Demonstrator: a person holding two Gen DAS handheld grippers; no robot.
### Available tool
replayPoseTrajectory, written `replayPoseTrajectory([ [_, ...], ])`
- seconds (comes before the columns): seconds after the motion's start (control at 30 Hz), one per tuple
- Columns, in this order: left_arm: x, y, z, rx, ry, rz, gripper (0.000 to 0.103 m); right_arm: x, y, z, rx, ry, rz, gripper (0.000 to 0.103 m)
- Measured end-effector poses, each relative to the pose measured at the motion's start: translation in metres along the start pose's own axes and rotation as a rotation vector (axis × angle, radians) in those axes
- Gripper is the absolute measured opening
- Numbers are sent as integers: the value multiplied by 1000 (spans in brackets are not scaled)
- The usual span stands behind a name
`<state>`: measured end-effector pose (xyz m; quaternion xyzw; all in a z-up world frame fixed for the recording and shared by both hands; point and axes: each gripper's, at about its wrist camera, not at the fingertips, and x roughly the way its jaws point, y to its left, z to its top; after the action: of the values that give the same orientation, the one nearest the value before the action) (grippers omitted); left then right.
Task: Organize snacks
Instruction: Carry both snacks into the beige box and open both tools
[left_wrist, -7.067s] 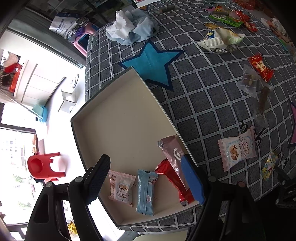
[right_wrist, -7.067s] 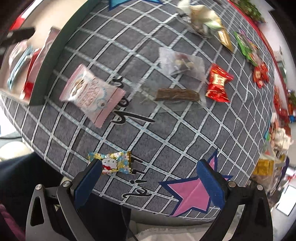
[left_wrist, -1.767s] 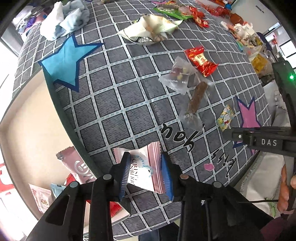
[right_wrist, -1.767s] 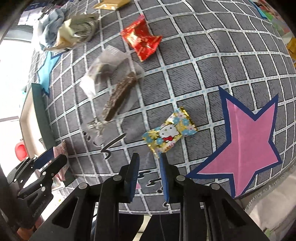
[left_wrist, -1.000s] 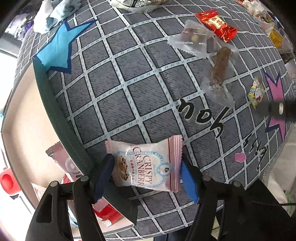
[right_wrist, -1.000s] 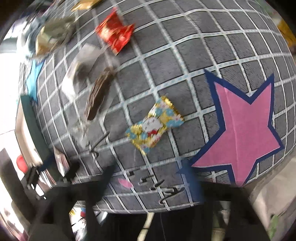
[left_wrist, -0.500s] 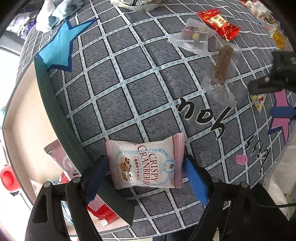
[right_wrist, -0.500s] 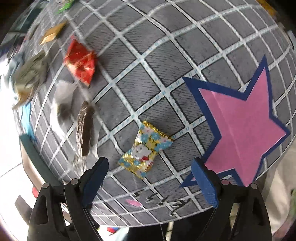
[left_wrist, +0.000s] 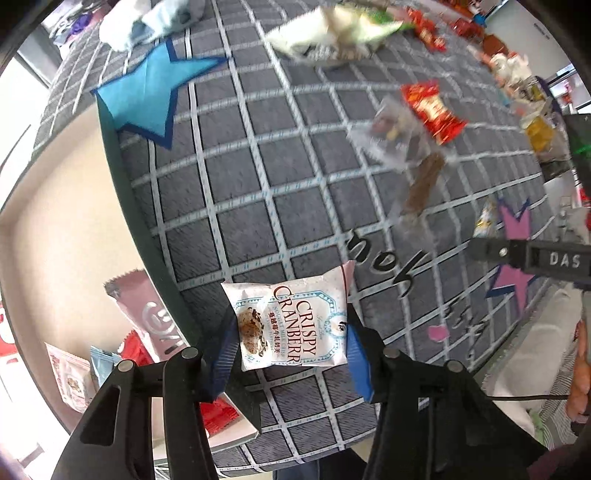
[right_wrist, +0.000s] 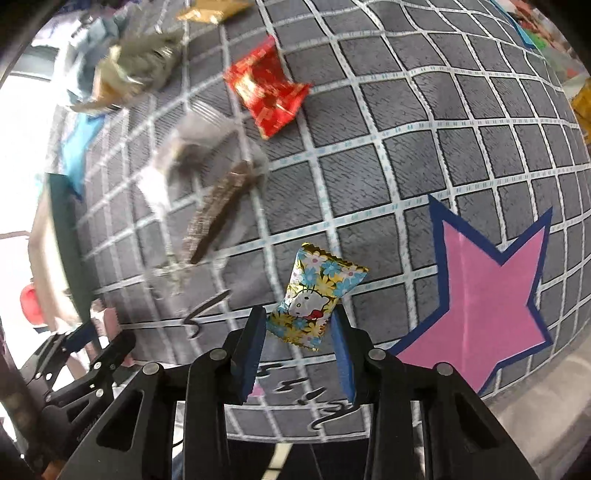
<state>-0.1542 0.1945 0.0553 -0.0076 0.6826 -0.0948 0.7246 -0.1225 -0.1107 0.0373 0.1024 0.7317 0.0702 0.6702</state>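
Observation:
My left gripper (left_wrist: 290, 349) is shut on a pink Crispy Cranberry packet (left_wrist: 291, 325) and holds it above the checked cloth, just right of the tray's dark rim (left_wrist: 147, 236). The tray holds a pink bar (left_wrist: 147, 314), a red packet (left_wrist: 218, 413), a light blue packet (left_wrist: 101, 365) and a pink cookie packet (left_wrist: 68, 376). My right gripper (right_wrist: 299, 339) is shut on a flowered Hello Kitty candy (right_wrist: 314, 291), lifted off the cloth. The left gripper also shows in the right wrist view (right_wrist: 88, 350) at the lower left.
A brown bar in clear wrap (right_wrist: 218, 210), a clear packet (left_wrist: 388, 136) and a red packet (right_wrist: 267, 86) lie mid-table. A pink star (right_wrist: 480, 288) and a blue star (left_wrist: 151, 88) mark the cloth. An opened pale wrapper (left_wrist: 332, 33) lies far back.
Both grippers have closed on their snacks: the left on the cranberry packet, the right on the Hello Kitty candy. Both snacks have been lifted off the cloth.

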Motion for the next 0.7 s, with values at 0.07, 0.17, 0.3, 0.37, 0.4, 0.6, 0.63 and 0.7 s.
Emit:
replayPoseTrajectory([
  [0.07, -8, -1, 1, -1, -21, -14, 57, -7, 4, -6, -9, -9, 25, 37],
  [0.17, -20, 1, 1, -11, -50, -27, 57, -18, 13, -12, -10, -17, 59, 37],
  [0.3, -34, 7, 5, -43, -82, -24, 57, -32, 36, -9, -39, -29, 78, 37],
  [0.37, -37, 19, 3, -63, -98, -20, 57, -35, 46, -3, -56, -33, 83, 37],
  [0.4, -39, 24, 0, -75, -106, -19, 57, -36, 51, -2, -69, -34, 86, 37],
  [0.6, -57, 62, -15, -158, -151, 13, 57, -38, 108, 9, -164, -27, 94, 37],
  [0.63, -60, 68, -16, -167, -154, 16, 57, -36, 118, 7, -186, -25, 93, 37],
  [0.7, -63, 82, -24, -197, -158, 29, 57, -35, 141, 6, -240, -17, 90, 37],
])
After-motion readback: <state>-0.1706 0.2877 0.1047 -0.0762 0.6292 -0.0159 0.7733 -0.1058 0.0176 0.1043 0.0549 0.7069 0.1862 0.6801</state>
